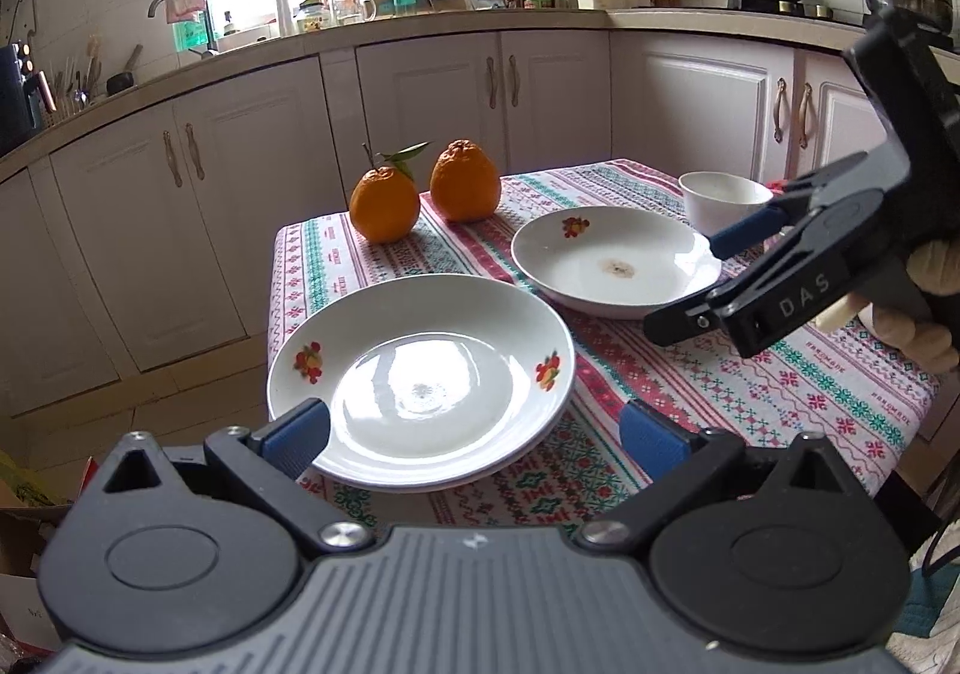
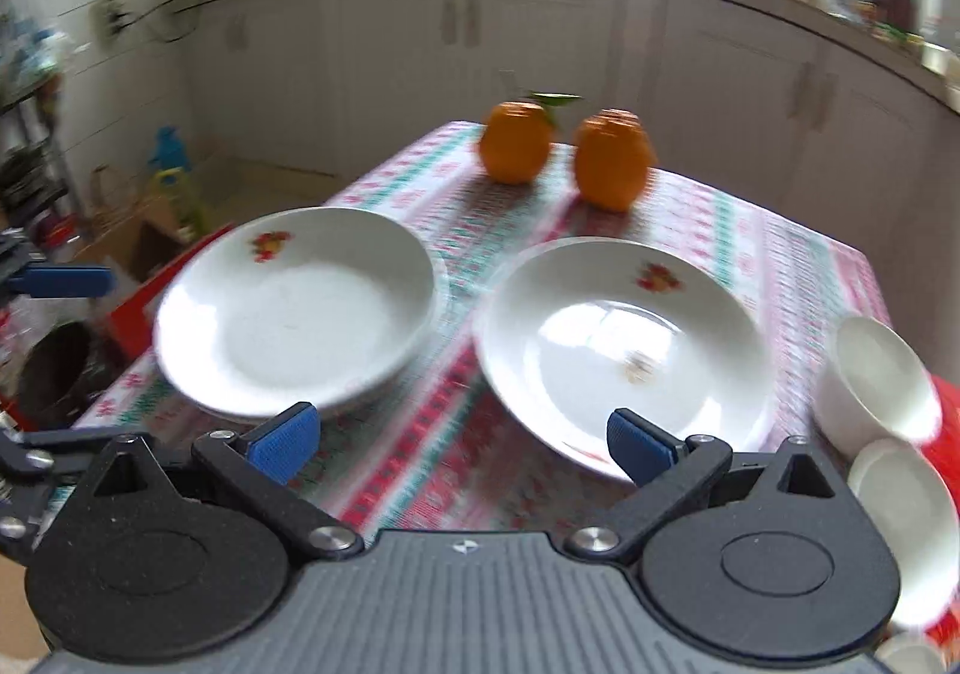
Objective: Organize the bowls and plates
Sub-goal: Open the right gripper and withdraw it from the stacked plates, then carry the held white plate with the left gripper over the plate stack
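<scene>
Two white plates with fruit prints lie on the patterned tablecloth. The near-left plate (image 1: 420, 380) (image 2: 294, 308) seems to rest on another plate. The second plate (image 1: 612, 260) (image 2: 624, 350) lies to its right. A white bowl (image 1: 723, 200) (image 2: 882, 380) stands at the right, with a second white bowl (image 2: 906, 518) beside it. My left gripper (image 1: 474, 434) is open and empty at the near rim of the left plate. My right gripper (image 2: 462, 440) (image 1: 696, 278) is open and empty, with its right finger over the second plate's near rim.
Two oranges (image 1: 384, 203) (image 1: 465, 182) sit at the table's far edge. White kitchen cabinets (image 1: 420, 98) and a cluttered counter run behind. Boxes and a red item (image 2: 138, 290) lie on the floor left of the table.
</scene>
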### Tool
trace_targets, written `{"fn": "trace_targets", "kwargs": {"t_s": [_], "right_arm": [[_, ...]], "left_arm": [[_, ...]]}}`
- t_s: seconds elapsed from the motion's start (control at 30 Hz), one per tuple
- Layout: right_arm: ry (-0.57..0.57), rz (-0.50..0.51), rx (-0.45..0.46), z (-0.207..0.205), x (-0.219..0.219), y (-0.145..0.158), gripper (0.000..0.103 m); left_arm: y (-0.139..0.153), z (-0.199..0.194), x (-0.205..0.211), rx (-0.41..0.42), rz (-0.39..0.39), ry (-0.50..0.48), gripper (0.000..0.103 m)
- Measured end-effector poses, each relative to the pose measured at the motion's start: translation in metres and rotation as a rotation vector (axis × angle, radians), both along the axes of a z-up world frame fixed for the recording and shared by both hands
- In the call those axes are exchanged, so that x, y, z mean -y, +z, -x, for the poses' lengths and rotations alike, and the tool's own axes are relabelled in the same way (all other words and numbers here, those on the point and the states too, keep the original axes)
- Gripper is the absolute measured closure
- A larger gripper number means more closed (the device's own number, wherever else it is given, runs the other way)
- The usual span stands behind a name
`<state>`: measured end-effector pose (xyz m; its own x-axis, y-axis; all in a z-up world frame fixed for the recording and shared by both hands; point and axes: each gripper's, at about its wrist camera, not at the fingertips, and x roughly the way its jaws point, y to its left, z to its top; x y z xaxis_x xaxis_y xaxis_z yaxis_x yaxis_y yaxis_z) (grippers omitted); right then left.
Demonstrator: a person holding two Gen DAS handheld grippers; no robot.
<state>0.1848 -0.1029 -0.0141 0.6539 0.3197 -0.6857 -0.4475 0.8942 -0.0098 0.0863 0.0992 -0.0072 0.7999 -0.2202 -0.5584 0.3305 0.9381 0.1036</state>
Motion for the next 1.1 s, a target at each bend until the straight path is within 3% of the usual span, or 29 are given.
{"fn": "trace_targets", "kwargs": {"t_s": [0.2,0.37,0.63,0.8,1.1], "right_arm": [[-0.142,0.054,0.001,0.005,0.020,-0.023,0.000],[-0.143,0.120,0.001,0.007,0.026,-0.043,0.000],[-0.130,0.081,-0.037,-0.008,0.032,-0.059,0.000],[-0.123,0.017,-0.063,-0.019,0.037,-0.062,0.000],[-0.144,0.004,-0.042,-0.030,0.042,-0.066,0.000]], "left_arm": [[0.002,-0.002,0.010,-0.024,0.010,-0.036,0.001],[0.007,-0.014,0.016,-0.047,0.025,-0.061,0.001],[0.012,-0.050,0.031,-0.057,-0.027,-0.065,0.001],[0.019,-0.077,0.046,-0.017,-0.087,-0.094,0.001],[0.023,-0.140,0.071,-0.075,-0.059,-0.174,0.001]]}}
